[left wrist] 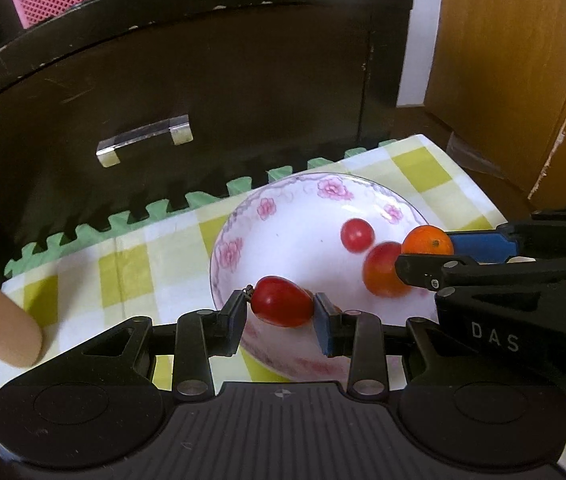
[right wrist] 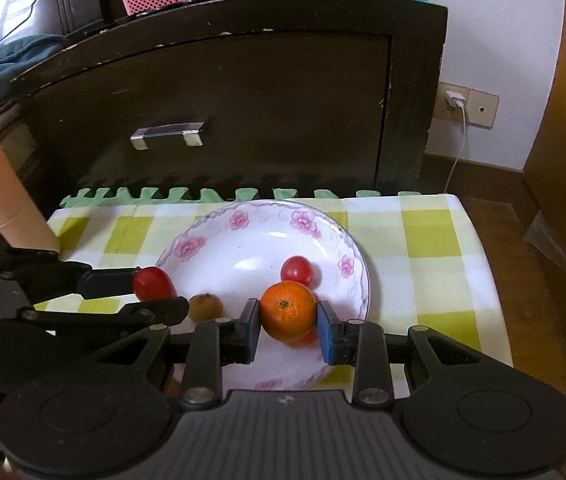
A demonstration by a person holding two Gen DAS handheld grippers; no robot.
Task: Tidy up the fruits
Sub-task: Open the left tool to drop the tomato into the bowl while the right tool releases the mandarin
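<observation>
The left gripper is grasping an oblong red fruit, perhaps a grape tomato, holding it over the near-left rim of the white flowered bowl. The right gripper is clenching a small orange over the near part of the same bowl. A round red fruit and a small brown fruit are lying inside the bowl. The bowl is standing on a checked yellow-green cloth, before a dark cabinet.
</observation>
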